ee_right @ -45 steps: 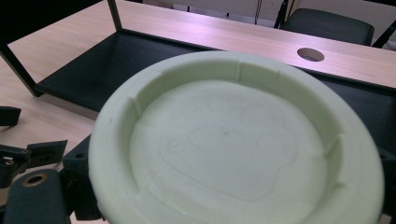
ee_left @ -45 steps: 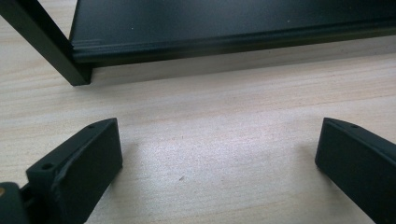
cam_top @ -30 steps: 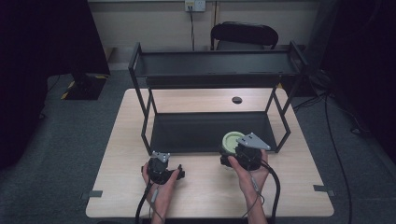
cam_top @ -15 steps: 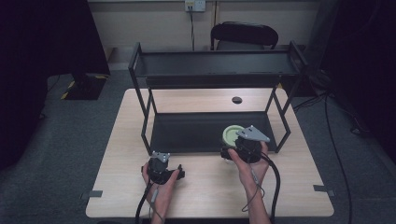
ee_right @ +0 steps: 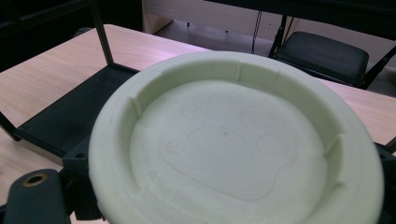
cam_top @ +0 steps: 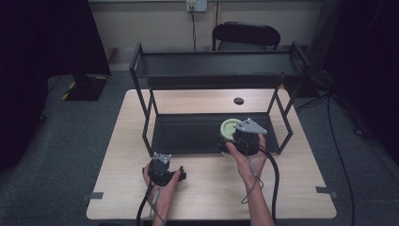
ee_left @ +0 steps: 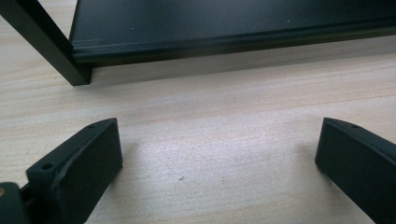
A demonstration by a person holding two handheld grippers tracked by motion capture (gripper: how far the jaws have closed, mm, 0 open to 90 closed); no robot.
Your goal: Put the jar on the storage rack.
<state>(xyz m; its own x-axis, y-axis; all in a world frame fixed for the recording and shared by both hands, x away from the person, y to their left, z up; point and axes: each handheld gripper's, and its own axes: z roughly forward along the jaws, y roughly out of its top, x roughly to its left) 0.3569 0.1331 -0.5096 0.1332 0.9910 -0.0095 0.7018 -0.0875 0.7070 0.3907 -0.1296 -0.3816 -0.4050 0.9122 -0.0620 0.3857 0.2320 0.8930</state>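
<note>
Placement of a pale green bowl (cam_top: pixel 230 128) on a black two-tier rack (cam_top: pixel 216 70), carrying step. The right gripper (cam_top: pixel 237 137) holds the bowl at the front right of the rack's lower shelf (cam_top: pixel 188 134), above the shelf's front edge; whether the bowl already touches the shelf cannot be told from the high view. In the right gripper view the bowl (ee_right: pixel 233 144) shows a paw-print relief in its base, and the jaws are clamped on its near rim, one on either side. The right forearm reaches forward from the table's near edge, the wrist turned slightly inward.

The left gripper (cam_top: pixel 162 172) rests low on the wooden table (cam_top: pixel 117 141) just before the rack's front left leg (ee_left: pixel 46 42). Its jaws stand wide apart with nothing between them.

Probable next move: lower the bowl level onto the shelf, clear of the upper tier and the right-hand leg, then release it.
</note>
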